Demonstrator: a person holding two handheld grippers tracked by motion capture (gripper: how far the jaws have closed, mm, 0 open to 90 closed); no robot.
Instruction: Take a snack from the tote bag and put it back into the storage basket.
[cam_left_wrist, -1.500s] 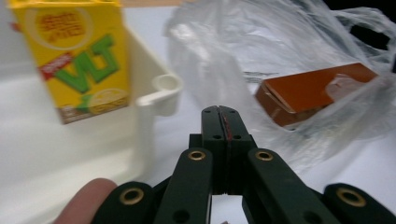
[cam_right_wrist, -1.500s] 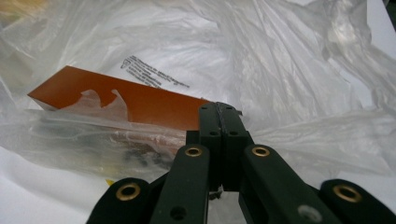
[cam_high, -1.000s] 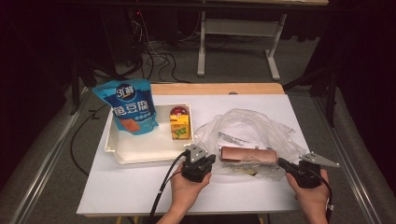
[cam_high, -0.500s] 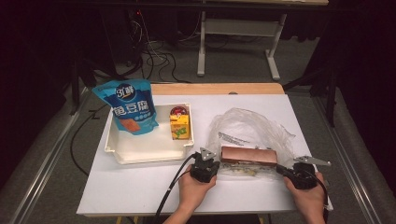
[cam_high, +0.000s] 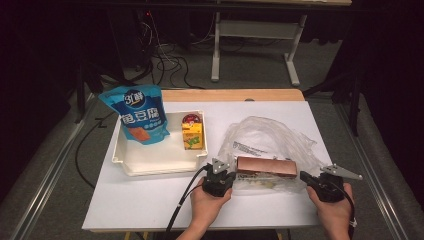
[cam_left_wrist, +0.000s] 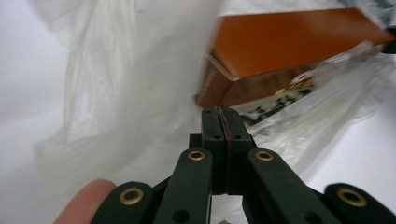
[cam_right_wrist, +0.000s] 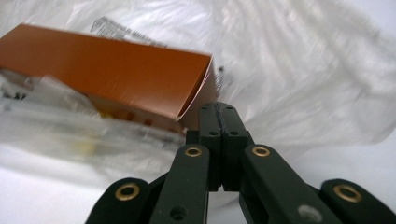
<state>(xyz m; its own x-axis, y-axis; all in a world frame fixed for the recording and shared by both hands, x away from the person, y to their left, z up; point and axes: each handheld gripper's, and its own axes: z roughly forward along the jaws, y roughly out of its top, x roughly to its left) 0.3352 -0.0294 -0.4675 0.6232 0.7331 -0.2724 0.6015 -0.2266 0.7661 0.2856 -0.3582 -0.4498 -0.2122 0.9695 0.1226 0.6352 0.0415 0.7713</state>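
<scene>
I am working both grippers at the near edge of a clear plastic bag (cam_high: 272, 145) that is lying on the white table (cam_high: 150, 200), and I am taking the brown box (cam_high: 266, 166) inside it as my landmark. The box is lying flat in the bag's near part, long side towards me, with film bunched behind it and more film spread under its near face. My left gripper (cam_high: 218, 176) is sitting just beside the box's left end, and in the left gripper view its jaws are pressed together; whether they are nipping a fold of film I cannot tell, since the bag is blurring past on that side. My right gripper (cam_high: 306, 176) is sitting just off the box's right end, jaws likewise together, with the box corner right behind the tips (cam_right_wrist: 219, 114). I judge I am holding one gripper at each end so the bag's mouth can be pulled or steadied around the box, either to seat it deeper or to draw it out. Well left of the box a white tray (cam_high: 125, 160) is holding a blue pouch (cam_high: 136, 114) propped upright and a small yellow carton (cam_high: 193, 136), probably waiting for their turn.
</scene>
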